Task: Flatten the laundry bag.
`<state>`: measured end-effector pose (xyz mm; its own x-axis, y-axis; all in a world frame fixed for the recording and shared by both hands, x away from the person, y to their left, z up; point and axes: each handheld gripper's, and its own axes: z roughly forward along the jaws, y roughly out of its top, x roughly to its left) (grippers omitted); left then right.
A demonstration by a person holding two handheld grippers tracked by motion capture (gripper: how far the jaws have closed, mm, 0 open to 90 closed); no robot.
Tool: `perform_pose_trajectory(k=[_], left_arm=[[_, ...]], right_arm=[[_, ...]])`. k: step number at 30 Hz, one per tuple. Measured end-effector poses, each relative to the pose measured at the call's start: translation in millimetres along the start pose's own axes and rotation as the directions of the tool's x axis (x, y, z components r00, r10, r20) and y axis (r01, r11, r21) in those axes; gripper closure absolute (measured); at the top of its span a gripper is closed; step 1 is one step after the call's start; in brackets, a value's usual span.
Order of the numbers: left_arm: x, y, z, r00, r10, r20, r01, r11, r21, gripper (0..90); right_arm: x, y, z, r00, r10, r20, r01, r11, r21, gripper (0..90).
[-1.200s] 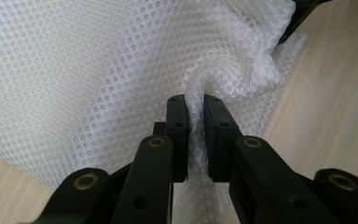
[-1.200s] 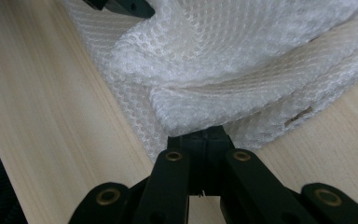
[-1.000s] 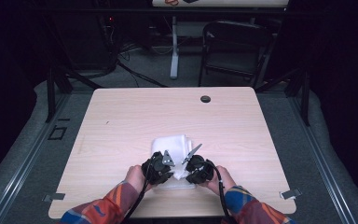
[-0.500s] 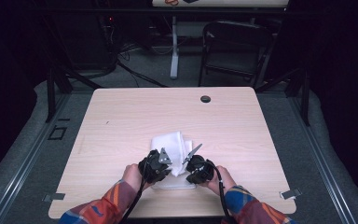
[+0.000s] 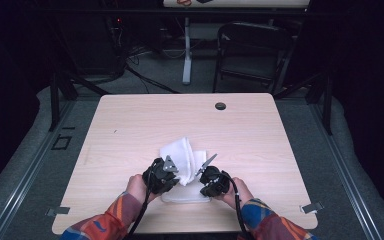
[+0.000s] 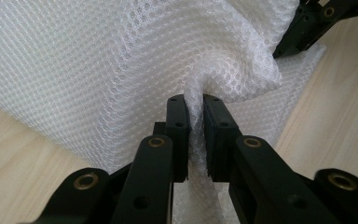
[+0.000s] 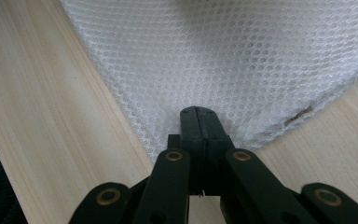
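A: Left gripper (image 6: 195, 128): jaws nearly closed, pinching a bunched fold of the white mesh cloth (image 6: 121, 60). Fabric is squeezed in the narrow gap and puckers up above the tips.

B: Right one?

A: Right gripper (image 7: 199, 122): jaws pressed together, tips sitting on the cloth's (image 7: 242, 56) near edge. Looks like it clamps a thin layer, but I can't tell for sure that fabric is between the pads.

B: Where's the cloth relative to both?

A: In the high view it lies on the table (image 5: 130, 125), near the person's edge, straight ahead of both grippers. Left gripper (image 5: 166, 172) and right gripper (image 5: 207, 170) sit side by side, with the cloth (image 5: 180, 150) rising between them and piling away from the person. A flat part stays on the wood under the hands.

B: So what does the next move turn on?

A: My read: a fold. Held edge is the near one and the bulk lies forward, so the carry goes away from the person. The left gripper has the firmer bite; the right grip is shallow and could slip.
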<state>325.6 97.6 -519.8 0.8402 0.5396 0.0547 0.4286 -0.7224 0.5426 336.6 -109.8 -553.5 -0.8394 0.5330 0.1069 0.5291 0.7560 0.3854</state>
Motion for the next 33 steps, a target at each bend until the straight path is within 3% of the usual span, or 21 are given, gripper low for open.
perform_pose_trajectory(k=[6,13,20,33], left_arm=[[4.1,-3.9,-5.8,0.9994,-0.033,0.006,0.033,0.9993,-0.019,82.1],[8.7,-6.8,-9.5,0.9992,-0.039,0.009,0.039,0.9992,0.000,81.9],[13.0,-9.9,-14.3,0.9984,-0.057,0.001,0.057,0.9980,-0.026,81.8],[18.0,-15.2,-19.7,0.9972,-0.074,0.008,0.074,0.9970,-0.023,81.6]], right_arm=[[-0.1,-0.1,-0.4,1.0000,0.001,0.006,-0.001,1.000,0.006,90.0],[-0.1,-0.1,-0.5,1.0000,0.002,0.006,-0.002,1.000,0.008,90.0],[-1.8,-0.4,-0.5,1.0000,0.006,-0.006,-0.006,1.000,0.006,90.0],[-3.7,-1.7,-1.8,0.9999,0.013,0.001,-0.013,1.000,0.016,90.0]])
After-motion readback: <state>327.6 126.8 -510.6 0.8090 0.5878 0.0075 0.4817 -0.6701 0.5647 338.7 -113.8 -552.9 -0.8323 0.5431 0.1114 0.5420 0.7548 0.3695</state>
